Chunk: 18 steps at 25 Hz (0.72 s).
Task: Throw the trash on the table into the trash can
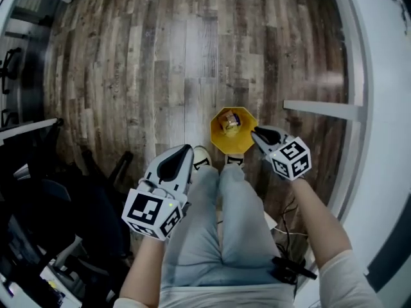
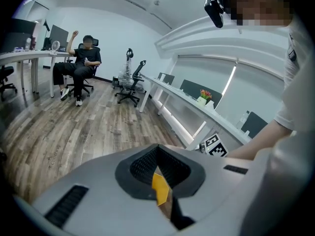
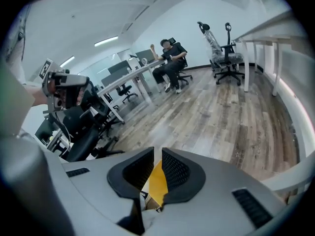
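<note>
Below the right gripper's (image 1: 256, 132) fingers (image 3: 180, 174) (barely parted), trash (image 1: 230, 123) lies in the can (image 1: 216, 140).

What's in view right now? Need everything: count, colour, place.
trash can: one, yellow, on the floor just past the person's feet
scraps: a few, brown and pale, inside the trash can
floor: grey-brown wood planks
desk: one long, white, along the far wall
office chairs: two, black, beside that desk
seated person: one, dark clothes, on a chair across the room
cables: black, on the floor by the right leg
legs: two, light blue jeans
left gripper: grey, jaws together, empty
right gripper: grey, over the can's rim, jaws slightly apart, empty
</note>
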Available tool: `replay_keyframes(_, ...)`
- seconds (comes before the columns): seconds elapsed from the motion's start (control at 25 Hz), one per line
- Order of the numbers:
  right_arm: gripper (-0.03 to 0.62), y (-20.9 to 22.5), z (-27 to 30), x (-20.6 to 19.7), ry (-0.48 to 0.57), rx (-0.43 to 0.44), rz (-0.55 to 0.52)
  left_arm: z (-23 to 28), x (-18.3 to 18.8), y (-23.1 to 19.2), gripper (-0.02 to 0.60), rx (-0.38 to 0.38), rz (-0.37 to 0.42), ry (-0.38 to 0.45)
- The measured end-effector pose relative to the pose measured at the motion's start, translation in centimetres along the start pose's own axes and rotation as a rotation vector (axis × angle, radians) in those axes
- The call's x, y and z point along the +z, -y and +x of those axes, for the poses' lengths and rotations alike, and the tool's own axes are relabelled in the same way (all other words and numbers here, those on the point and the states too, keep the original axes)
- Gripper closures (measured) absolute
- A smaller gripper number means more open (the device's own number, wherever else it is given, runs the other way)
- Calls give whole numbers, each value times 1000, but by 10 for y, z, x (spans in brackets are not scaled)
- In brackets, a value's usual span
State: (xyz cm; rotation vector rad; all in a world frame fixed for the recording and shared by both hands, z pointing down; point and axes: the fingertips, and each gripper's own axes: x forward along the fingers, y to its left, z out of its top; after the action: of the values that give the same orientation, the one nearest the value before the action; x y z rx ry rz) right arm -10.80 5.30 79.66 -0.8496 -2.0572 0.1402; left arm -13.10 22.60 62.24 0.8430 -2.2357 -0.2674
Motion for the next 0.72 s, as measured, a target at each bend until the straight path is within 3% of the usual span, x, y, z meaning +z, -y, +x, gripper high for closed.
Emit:
replay_keyframes(0.36, 553, -66, -124, 108, 88, -10, 44, -63, 73, 61, 581, -38, 45, 2)
replay_keyframes(0.6, 556, -106, -198, 158, 187, 16, 60, -89, 99, 106, 581, -69, 18, 21)
replay_keyframes(0.72, 556, -124, -227, 176, 238, 9, 39, -105, 110, 129, 581, -100, 74, 26)
